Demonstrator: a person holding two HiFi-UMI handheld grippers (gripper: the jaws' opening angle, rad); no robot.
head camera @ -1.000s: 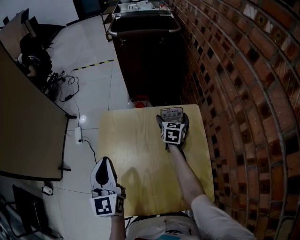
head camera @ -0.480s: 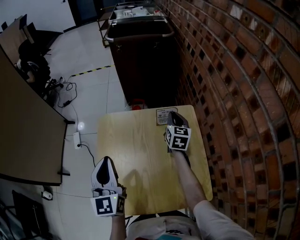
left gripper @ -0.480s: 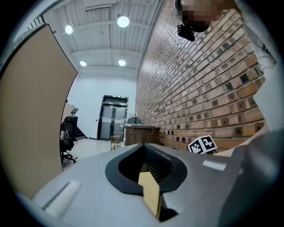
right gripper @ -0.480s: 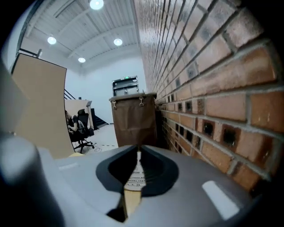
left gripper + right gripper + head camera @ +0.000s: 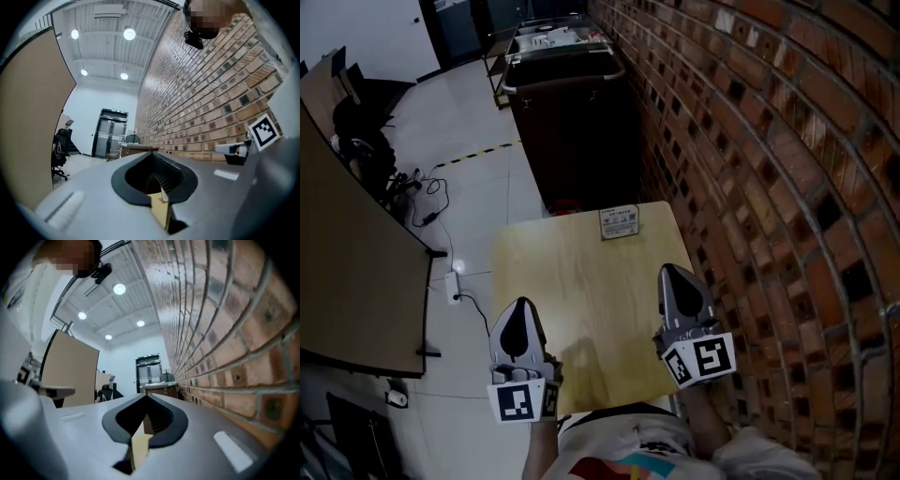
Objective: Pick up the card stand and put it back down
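Head view: card stand [image 5: 619, 222] at table's [image 5: 581, 309] 12 o'clock edge
Left gripper [image 5: 520, 314], 7 o'clock, clenched empty; right gripper [image 5: 675, 281], 5 o'clock, jaws just closed on nothing

Print on the card stand [image 5: 619, 222] too small to read, no other legible text or numbers

Brick wall [image 5: 769, 141], glossy pale floor [image 5: 478, 103], dark cart [image 5: 572, 122], round ceiling lights [image 5: 129, 33], double door [image 5: 110, 133]

Pale wooden table [image 5: 581, 309]; card stand [image 5: 619, 222] at its far edge
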